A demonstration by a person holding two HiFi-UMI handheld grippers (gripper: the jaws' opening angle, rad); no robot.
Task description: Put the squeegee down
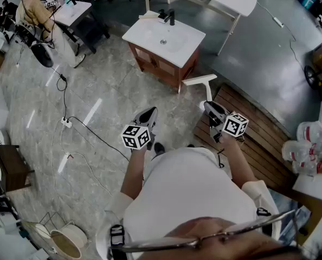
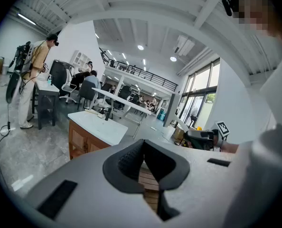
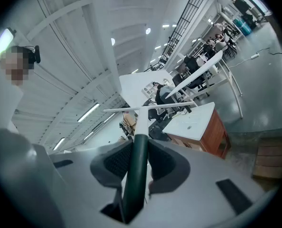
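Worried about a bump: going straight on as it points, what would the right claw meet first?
Likely the sink cabinet, struck by the squeegee the right claw holds; it may pass just beside. Depth unclear.

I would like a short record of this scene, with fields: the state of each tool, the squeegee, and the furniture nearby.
Left tool: shut, nothing between its jaws
Right tool: shut on the white squeegee with dark green handle
Squeegee: held in the air, not yet put down
Ahead: white-topped wooden washbasin cabinet
Head view's right: brown slatted wooden platform
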